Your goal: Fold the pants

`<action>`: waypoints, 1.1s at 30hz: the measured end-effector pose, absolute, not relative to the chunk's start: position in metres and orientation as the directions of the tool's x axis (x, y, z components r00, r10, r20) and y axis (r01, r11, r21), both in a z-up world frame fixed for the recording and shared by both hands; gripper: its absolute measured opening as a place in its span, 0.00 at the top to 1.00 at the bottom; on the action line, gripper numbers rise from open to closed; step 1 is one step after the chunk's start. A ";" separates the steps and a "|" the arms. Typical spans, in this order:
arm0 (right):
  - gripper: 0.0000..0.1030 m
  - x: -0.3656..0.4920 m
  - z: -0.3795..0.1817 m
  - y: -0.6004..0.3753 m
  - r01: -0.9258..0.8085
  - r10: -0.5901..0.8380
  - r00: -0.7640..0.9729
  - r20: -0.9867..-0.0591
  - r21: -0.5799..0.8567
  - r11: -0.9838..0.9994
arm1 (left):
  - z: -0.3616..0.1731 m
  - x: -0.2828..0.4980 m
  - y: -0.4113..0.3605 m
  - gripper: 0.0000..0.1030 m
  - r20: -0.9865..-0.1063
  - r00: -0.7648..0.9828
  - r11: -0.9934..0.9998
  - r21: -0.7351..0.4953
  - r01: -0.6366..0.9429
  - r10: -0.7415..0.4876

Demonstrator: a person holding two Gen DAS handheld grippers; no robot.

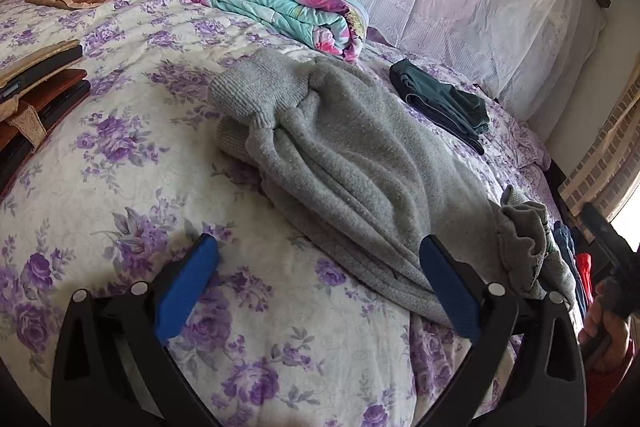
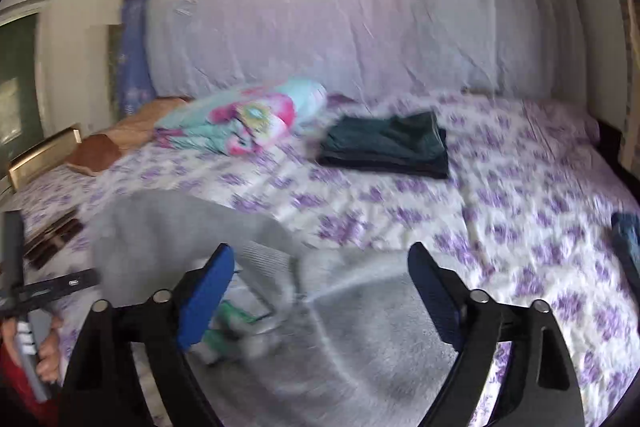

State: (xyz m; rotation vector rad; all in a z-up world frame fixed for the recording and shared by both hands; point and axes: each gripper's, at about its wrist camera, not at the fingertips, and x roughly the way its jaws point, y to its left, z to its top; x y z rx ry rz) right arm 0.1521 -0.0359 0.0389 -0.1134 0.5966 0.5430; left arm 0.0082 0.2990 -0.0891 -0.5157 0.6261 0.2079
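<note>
We have the grey knit pants (image 1: 352, 163) lying across the purple-flowered bedspread (image 1: 120, 187), doubled over themselves so the two ribbed cuffs stack at the far left end and the bunched waistband sits at the near right edge of the bed. That lay suggests a fold in progress, with the long bundle still to be halved.

Our left gripper (image 1: 320, 247) hangs just in front of the near edge of the pants with its jaws spread wide; the right-hand blue pad overlaps the cloth in the picture, yet nothing lies between the pads, so we judge it empty. Our right gripper (image 2: 322, 255) also stands wide apart above the grey fabric, pinching nothing — a fair posture for choosing a fresh hold.

Further back sit a folded dark green garment (image 2: 384, 147), probably finished and set aside, and a folded teal-and-pink floral quilt (image 1: 272, 3), well clear of the work.

The right wrist view is smeared with blur, so the green and white bit under the grey cloth near the left pad cannot be identified. The dark flat items at the left edge are cut off, and the waistband's far side falls out of sight over the bed's edge.
</note>
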 end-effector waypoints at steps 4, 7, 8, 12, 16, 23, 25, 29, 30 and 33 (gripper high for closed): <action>0.10 0.167 -0.035 0.013 -0.575 0.317 0.583 -0.748 -0.104 0.812 | -0.089 0.010 0.297 0.05 -0.616 0.787 0.858 -0.382 -0.343 0.040; 0.12 0.168 -0.020 0.012 -0.561 0.323 0.565 -0.760 -0.066 0.825 | -0.089 0.011 0.296 0.05 -0.623 0.781 0.861 -0.372 -0.346 0.045; 0.13 0.166 -0.015 0.011 -0.557 0.324 0.574 -0.752 -0.069 0.827 | -0.089 0.011 0.296 0.05 -0.623 0.781 0.861 -0.371 -0.347 0.046; 0.13 0.136 0.008 0.015 -0.606 0.430 0.620 -0.657 -0.053 0.793 | -0.089 0.012 0.296 0.05 -0.623 0.781 0.860 -0.373 -0.347 0.046; 0.06 0.137 -0.038 0.058 -0.681 0.329 0.530 -0.782 -0.161 0.715 | -0.090 0.012 0.295 0.05 -0.630 0.775 0.862 -0.366 -0.350 0.047; 0.05 0.123 0.000 0.019 -0.623 0.456 0.610 -0.648 -0.037 0.781 | -0.087 0.029 0.312 0.05 -0.676 0.737 0.838 -0.413 -0.358 -0.019; 0.03 0.121 0.007 0.008 -0.586 0.438 0.661 -0.610 -0.056 0.808 | -0.086 0.035 0.320 0.05 -0.681 0.731 0.816 -0.446 -0.368 -0.043; 0.03 0.152 -0.033 0.013 -0.603 0.349 0.521 -0.779 -0.046 0.797 | -0.087 0.054 0.332 0.04 -0.693 0.716 0.784 -0.491 -0.381 -0.086; 0.03 0.152 -0.029 0.011 -0.598 0.359 0.522 -0.773 -0.032 0.801 | -0.087 0.058 0.333 0.04 -0.692 0.716 0.776 -0.500 -0.383 -0.093; 0.03 0.144 -0.028 0.011 -0.597 0.355 0.548 -0.758 -0.057 0.800 | -0.089 0.070 0.337 0.04 -0.689 0.715 0.757 -0.527 -0.385 -0.117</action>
